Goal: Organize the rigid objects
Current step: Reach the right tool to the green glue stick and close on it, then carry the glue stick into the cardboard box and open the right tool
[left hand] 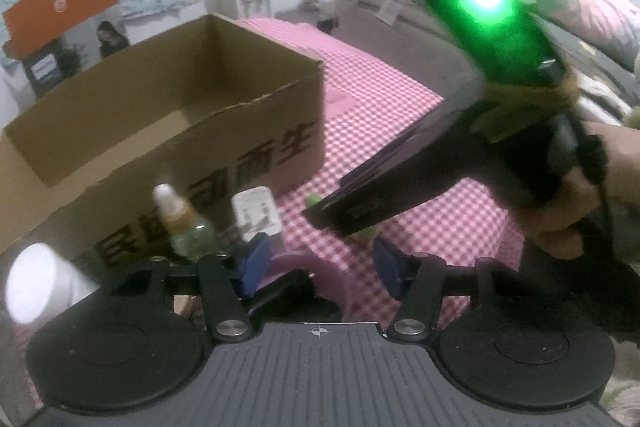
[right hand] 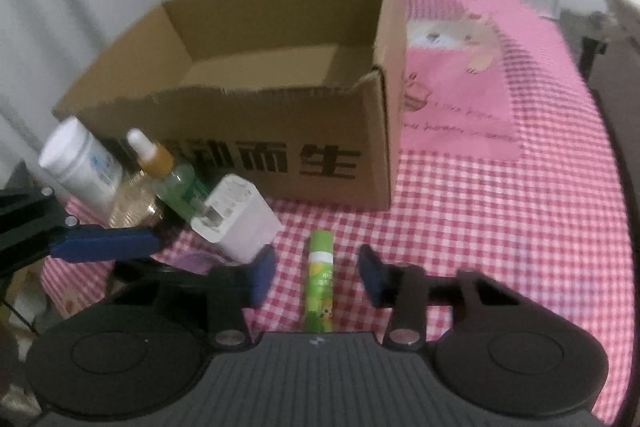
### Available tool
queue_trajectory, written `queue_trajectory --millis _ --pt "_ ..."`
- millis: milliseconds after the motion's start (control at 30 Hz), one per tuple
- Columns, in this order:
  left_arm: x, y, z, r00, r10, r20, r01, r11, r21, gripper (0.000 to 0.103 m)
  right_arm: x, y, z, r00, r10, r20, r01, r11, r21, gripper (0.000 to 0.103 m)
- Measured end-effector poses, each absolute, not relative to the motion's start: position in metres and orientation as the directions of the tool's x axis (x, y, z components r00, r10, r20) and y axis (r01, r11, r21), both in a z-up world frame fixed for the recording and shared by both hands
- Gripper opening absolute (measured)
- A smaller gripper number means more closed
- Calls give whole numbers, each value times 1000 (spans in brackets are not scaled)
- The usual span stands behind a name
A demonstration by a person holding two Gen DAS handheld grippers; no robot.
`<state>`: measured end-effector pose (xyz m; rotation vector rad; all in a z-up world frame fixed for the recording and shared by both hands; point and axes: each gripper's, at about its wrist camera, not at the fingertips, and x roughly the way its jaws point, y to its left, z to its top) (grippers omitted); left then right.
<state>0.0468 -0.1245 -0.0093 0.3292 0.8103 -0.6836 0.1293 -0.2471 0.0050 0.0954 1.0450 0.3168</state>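
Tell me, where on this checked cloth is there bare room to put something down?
Right of the cardboard box, the pink checked cloth lies bare out to its edge. The box's floor looks bare too. It is crowded at the box's front left: white bottle, dropper bottle, white charger, then the green tube.

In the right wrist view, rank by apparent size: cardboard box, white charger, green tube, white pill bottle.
1. cardboard box, by far the largest.
2. white charger and white pill bottle look alike; the charger is nearer the camera, so no ranking.
3. green tube, slimmest, though long.
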Motion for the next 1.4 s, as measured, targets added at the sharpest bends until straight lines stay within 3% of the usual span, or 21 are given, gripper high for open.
queue_trajectory --millis 133,300,467,733,867,1033,1233,1400 --pt "47 -129 -12 460 -448 -767 687 726 -12 58 133 -247 -5 436 299 -849 -230 949 216 23" --pt "48 -141 -15 402 -468 -787 711 701 -54 58 119 -265 -6 431 319 -844 -176 947 268 18" --pt "46 -158 -19 348 -482 -804 746 662 -74 58 99 -286 -10 436 355 -827 -100 932 348 17" --pt "54 -185 -32 365 -416 -833 750 662 -2 58 101 -313 -14 429 446 -786 -39 878 477 18" --pt "64 -190 -37 348 -383 -855 725 688 -13 56 112 -330 -12 430 528 -732 4 810 586 19" --pt "78 -195 -43 323 -359 -876 699 714 -35 54 128 -332 -17 392 574 -719 4 781 625 19" --pt "88 -199 -48 305 -329 -894 664 746 -48 48 135 -330 -27 341 608 -717 0 763 647 19" --pt "90 -201 -47 326 -305 -895 660 751 -15 36 138 -343 -27 326 623 -711 2 752 659 19"
